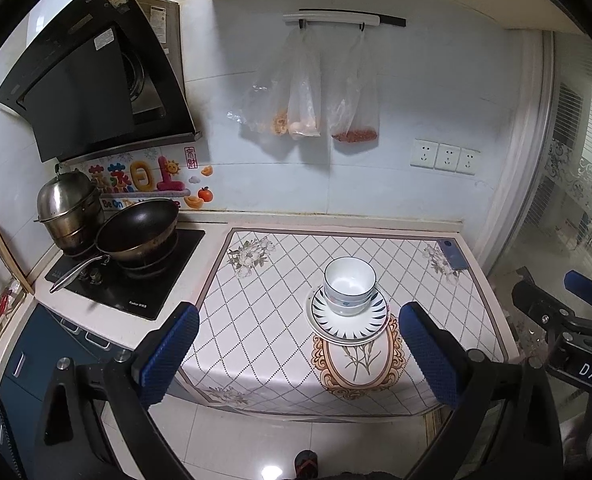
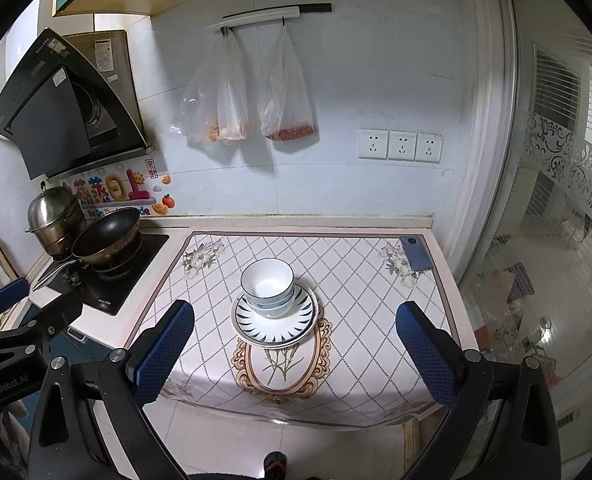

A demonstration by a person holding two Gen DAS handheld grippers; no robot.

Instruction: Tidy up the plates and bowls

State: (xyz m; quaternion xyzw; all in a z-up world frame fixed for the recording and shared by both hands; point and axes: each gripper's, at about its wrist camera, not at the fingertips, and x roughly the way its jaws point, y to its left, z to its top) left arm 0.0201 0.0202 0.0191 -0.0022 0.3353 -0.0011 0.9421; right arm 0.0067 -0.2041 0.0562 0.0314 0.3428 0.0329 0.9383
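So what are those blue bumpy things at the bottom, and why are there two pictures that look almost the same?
Those are the fingers of two grabbing tools. A person holds one in each hand, and each tool has a camera looking out along its fingers. One picture comes from the left gripper, the other from the right gripper, so both see the same kitchen from slightly different spots. Both are open and hold nothing. On the tablecloth sit stacked plates with stacked bowls on top, and a blue phone lies near the back corner. A dark pan sits on the stove to the left.
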